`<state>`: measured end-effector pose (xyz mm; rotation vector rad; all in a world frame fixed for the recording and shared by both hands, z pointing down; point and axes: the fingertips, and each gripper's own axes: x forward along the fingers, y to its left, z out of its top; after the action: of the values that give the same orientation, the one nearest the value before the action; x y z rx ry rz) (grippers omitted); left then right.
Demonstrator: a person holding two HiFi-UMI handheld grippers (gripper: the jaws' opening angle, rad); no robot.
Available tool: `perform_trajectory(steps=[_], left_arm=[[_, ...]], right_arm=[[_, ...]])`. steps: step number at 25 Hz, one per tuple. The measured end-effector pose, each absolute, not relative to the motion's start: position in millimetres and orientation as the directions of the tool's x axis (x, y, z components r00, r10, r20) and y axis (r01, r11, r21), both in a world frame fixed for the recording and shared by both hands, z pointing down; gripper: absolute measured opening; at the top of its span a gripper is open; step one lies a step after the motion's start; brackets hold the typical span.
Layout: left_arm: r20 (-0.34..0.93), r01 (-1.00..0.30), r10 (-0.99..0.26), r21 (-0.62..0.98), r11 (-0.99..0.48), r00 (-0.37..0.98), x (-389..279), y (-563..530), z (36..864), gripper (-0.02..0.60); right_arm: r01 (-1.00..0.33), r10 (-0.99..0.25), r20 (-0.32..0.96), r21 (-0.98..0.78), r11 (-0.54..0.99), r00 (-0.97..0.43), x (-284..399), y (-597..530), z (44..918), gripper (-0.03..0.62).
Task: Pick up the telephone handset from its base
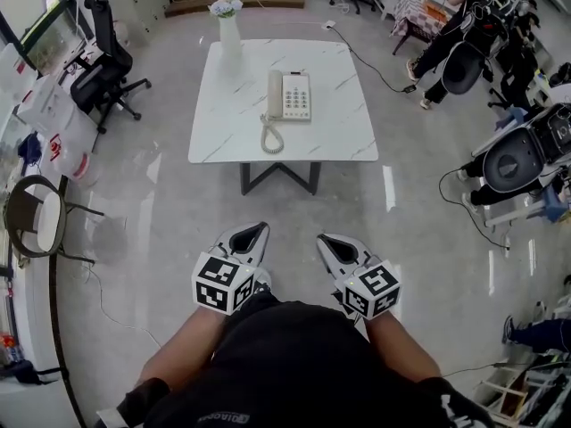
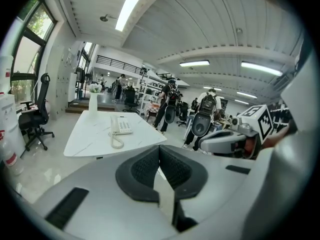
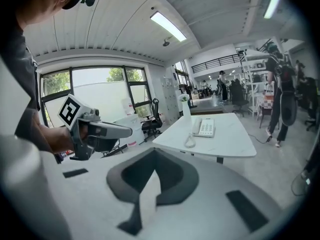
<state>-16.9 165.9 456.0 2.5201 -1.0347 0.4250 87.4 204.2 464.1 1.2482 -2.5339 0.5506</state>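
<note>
In the head view I hold my left gripper [image 1: 256, 233] and right gripper [image 1: 328, 242] low and side by side, both well short of the table [image 1: 214, 150], since there is nothing within reach. The handset [image 1: 275, 94] lies seated on the left side of its base [image 1: 298, 96] at mid-table, with its cord [image 1: 271, 139] coiled toward me.

In the left gripper view my jaws are pressed together on nothing, and the handset sits far ahead.

The right gripper view shows the same — jaws clenched and empty. I judge one pair must part before it can close round the handset.
</note>
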Motion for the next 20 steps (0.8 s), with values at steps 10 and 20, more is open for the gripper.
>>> perform_trajectory(steps=[10,20], left_arm=[[0.408,-0.683,-0.570,0.219,-0.697,0.713,-58.8,108.0,453.1,0.003],[0.419,-0.659,-0.535,0.247,-0.710,0.733,-71.6,71.1,469.1,0.003]], right_arm=[[-0.824,-0.732,0.380,-0.219,0.523,-0.565,40.3,149.1,460.6,0.001],[-0.853,-0.748,0.412,-0.216,0.475,-0.520,34.3,120.4,469.2,0.002]])
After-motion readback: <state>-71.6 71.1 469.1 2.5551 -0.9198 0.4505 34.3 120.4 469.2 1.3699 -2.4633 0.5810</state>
